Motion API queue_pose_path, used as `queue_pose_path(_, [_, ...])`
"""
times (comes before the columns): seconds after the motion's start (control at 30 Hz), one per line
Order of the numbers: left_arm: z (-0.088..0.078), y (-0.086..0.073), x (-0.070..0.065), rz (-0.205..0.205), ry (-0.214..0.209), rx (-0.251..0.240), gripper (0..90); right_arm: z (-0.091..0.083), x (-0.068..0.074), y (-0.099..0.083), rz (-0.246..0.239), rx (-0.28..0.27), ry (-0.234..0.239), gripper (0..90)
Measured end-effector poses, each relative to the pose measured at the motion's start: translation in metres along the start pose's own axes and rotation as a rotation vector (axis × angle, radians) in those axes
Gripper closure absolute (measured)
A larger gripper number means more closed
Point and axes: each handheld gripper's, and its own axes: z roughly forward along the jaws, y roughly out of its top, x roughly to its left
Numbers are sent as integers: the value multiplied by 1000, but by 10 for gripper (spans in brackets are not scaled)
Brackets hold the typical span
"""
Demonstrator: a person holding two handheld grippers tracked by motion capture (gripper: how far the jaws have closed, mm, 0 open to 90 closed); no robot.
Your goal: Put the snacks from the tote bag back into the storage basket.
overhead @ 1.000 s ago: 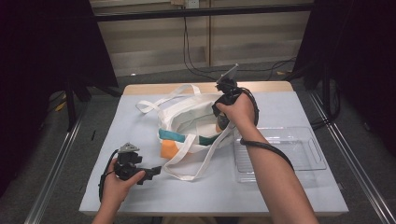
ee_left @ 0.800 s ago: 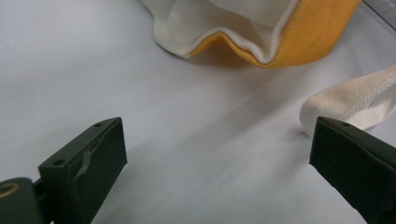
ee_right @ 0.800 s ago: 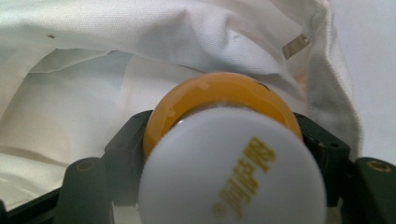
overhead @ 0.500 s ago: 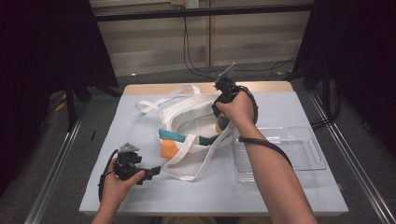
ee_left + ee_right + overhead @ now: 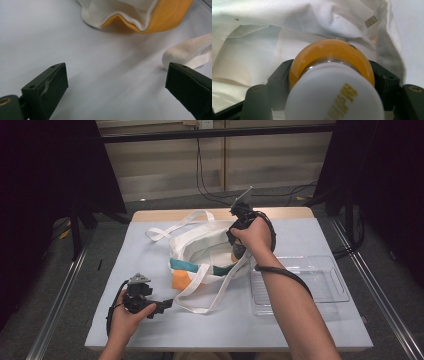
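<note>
In the high view, the right tongs point(image 5: 239, 245) hung over the open tote bag point(image 5: 200, 255) in the middle of the worktop point(image 5: 300, 330), beside a clear tray point(image 5: 300, 285). In the left gripper view, the left tongs point(image 5: 117, 85) were released, near a bag strap point(image 5: 190, 53). In the right gripper view, the right tongs point(image 5: 332, 75) clenched an orange bottle point(image 5: 332, 72) inside the bag; letting it go seemed left.

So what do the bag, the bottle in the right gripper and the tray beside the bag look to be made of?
Bag: woven cloth, likely canvas, matte; the weave and stitched hems show in the gripper views.
Bottle: probably amber plastic, glossy with highlights, under a smooth white cap that looks like plastic.
Tray: clear, thin plastic by its look; the table shows through it.
</note>
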Motion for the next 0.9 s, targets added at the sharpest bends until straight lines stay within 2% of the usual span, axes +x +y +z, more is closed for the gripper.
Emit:
queue_pose_path(0.17, [1,0,-1,0,-1,1,42,0,1,1,-2,9,-9,300])
queue_pose_path(0.23, [1,0,-1,3,-2,17,43,0,1,1,-4,13,-12,302])
queue_pose_path(0.27, [1,0,0,18,-1,25,43,-1,1,2,-3,16,-14,303])
queue_pose_path(0.37, [1,0,0,21,-1,22,43,-1,4,3,-7,33,-22,307])
queue_pose_path(0.57, [1,0,0,1,-4,7,43,-3,6,5,-26,67,-26,308])
queue_pose_path(0.83, [1,0,0,2,-9,6,43,-28,6,10,-44,59,-14,308])
queue_pose_path(0.9, [1,0,0,1,-8,6,43,-40,7,11,-55,58,-11,308])
